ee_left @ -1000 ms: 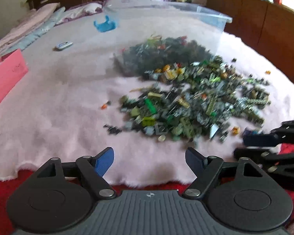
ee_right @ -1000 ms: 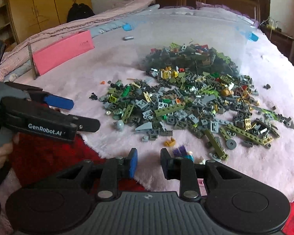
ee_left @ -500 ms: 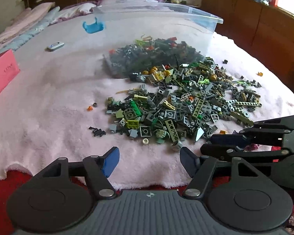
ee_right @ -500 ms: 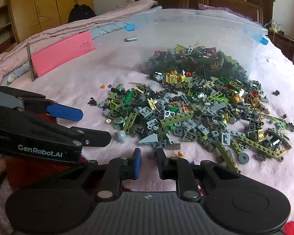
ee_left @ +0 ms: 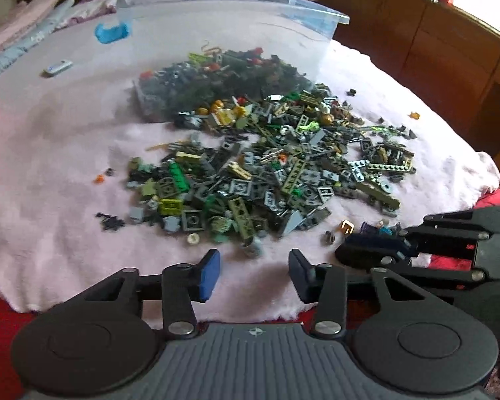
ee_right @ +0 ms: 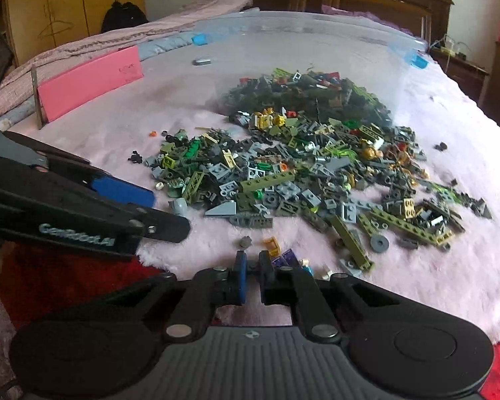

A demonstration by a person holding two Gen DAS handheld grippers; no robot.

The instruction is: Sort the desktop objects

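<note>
Fingers (ee_left: 213, 275) of the left gripper (ee_left: 255, 275), just closing, stand partly open and empty at six o'clock of the brick pile (ee_left: 266, 166) on the bed blanket (ee_left: 66, 140), while the right gripper (ee_right: 251, 278) sits pinched shut, empty, apparently poised for small pieces.

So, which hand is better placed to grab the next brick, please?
Left. The left tool, just closing yet open and empty, faces the pile's near-edge grey piece. The right tool has just shut on nothing visible.
</note>
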